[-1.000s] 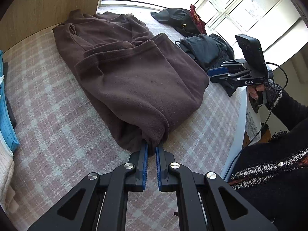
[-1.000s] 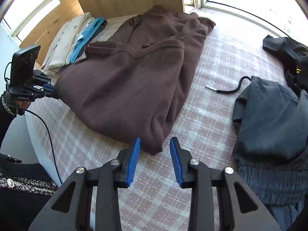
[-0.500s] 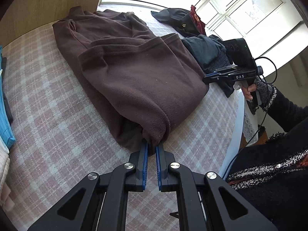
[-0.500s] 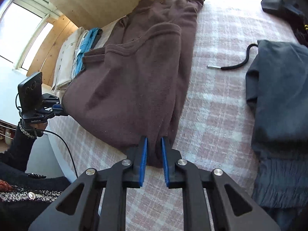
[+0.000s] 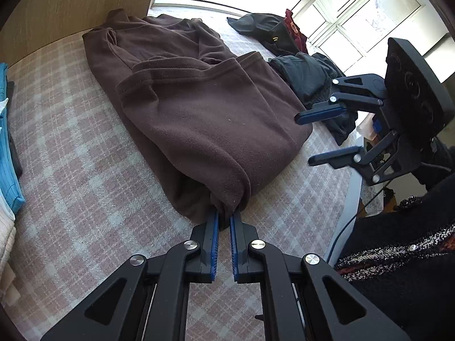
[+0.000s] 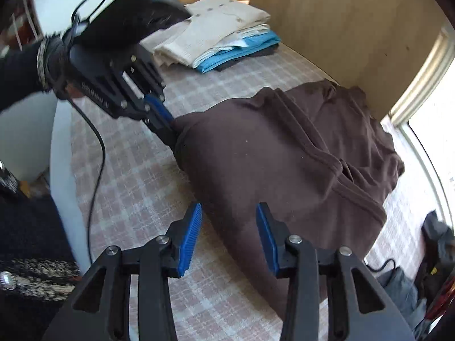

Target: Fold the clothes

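A brown fleece garment (image 5: 199,119) is being kept, roughly folded, on a pink-and-white checked bed (image 5: 85,199), filling the middle of the left wrist view and running away toward 11 o'clock. Its near corner is being pinched by the left claw (image 5: 224,218), whose blue-padded fingers (image 5: 213,244) are drawn almost together with a bunch of fleece between their tips. In the right wrist view the same grip is being shown at 10 o'clock, the left claw (image 6: 166,126) biting the garment's (image 6: 284,164) corner.

The right claw (image 6: 229,227) is being held wide apart, nothing caught in it; the garment's near edge is lying beyond and partly between its fingers, though whether they are touching the cloth cannot be told. From the left wrist view that claw (image 5: 321,133) is being seen at 3 o'clock, just beside the garment's right edge.

A stack of folded clothes (image 6: 221,39), cream over blue, is being kept at 12 o'clock in the right wrist view. Dark clothes (image 5: 310,82) are being left heaped at 2 o'clock in the left wrist view.
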A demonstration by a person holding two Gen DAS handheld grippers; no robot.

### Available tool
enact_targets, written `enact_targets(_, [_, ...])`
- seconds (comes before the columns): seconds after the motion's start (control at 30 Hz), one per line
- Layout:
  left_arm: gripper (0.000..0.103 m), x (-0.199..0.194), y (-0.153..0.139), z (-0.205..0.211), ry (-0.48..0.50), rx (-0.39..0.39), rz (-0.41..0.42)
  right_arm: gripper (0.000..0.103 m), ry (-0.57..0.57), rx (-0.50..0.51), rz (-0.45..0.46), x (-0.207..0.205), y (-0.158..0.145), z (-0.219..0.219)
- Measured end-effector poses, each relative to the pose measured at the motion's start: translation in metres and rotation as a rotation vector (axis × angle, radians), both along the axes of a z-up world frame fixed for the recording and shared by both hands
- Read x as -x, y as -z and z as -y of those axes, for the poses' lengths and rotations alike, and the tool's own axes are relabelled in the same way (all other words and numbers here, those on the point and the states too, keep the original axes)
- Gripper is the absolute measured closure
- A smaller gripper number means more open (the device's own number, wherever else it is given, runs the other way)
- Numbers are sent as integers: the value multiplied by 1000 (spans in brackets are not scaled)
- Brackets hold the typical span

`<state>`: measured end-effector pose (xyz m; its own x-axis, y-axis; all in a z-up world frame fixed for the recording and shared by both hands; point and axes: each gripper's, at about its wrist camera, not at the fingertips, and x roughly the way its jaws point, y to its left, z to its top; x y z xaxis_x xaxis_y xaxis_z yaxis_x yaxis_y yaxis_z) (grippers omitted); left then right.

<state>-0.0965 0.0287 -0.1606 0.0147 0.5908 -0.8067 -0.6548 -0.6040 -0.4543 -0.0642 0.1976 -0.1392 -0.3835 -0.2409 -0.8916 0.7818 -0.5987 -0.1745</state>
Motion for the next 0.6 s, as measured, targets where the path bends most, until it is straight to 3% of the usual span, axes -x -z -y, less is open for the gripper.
enact_targets(0.03, [97, 0, -1, 0, 6, 5, -4, 63, -24, -69, -10, 0, 15, 6])
enact_targets(0.1, [98, -2, -1, -1, 24, 7, 0, 76, 18, -134, 87, 14, 39, -2])
enact_targets(0.17, [99, -5, 1, -1, 37, 10, 2, 82, 128, -24, 221, 31, 42, -29])
enact_targets(0.23, [99, -5, 7, 0, 25, 17, 18, 82, 135, 5, 239, 29, 39, -32])
enact_targets(0.3, [99, -5, 10, 4, 14, 20, 29, 78, 105, -4, 210, 21, 32, -26])
enact_targets(0.43, [100, -9, 3, 17, 7, 60, 13, 69, 184, 132, 199, 26, -6, -44])
enact_targets(0.5, [102, -6, -11, 28, -25, 66, -12, 56, 267, 219, 211, 38, -14, -64])
enact_targets(0.6, [103, 9, -41, 32, -84, 6, -73, 56, 429, 366, 244, 65, -18, -103])
